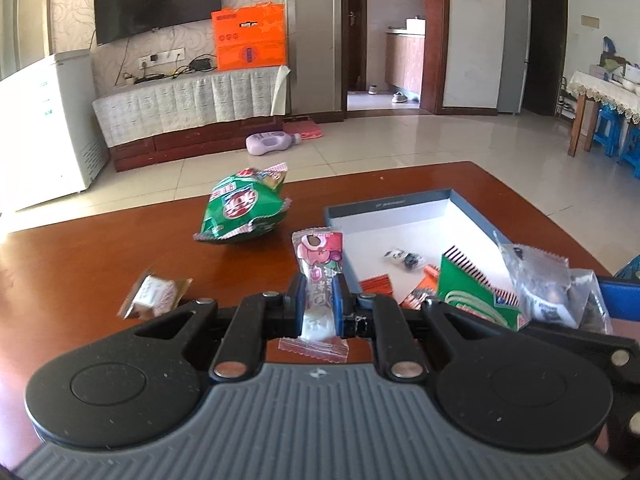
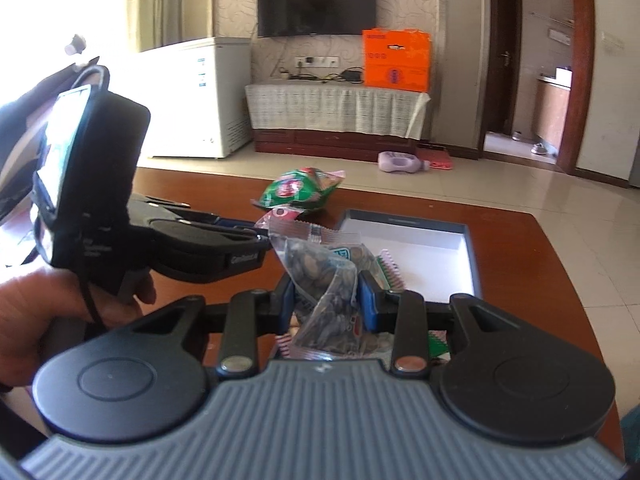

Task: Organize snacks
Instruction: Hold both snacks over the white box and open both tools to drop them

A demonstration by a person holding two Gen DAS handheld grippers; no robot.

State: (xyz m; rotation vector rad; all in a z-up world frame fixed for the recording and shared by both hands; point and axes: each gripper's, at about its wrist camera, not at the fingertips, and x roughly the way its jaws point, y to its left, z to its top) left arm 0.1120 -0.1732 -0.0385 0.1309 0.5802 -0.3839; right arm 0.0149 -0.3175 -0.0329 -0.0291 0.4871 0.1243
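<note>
Left wrist view, lower left: a small gold-edged wrapped snack lies loose on the counter, blurred. Upper centre: a puffed green snack bag rests on the counter, well apart from the box. Centre: the left gripper has its jaws pinched narrow on a slim pink sachet, which stands upright between them, its crimped end hanging below. Right of centre: the shallow blue-rimmed box already holds a small dark packet, orange sachets and a green packet.

Right wrist view, centre: the right gripper holds a clear bag of sunflower seeds, jaws closed partway around its bunched middle, near the box's front edge.

Risk, as judged: both packs are slick film. The seed bag may slide out by its weight, and the two grippers sit close enough to collide over the box.
</note>
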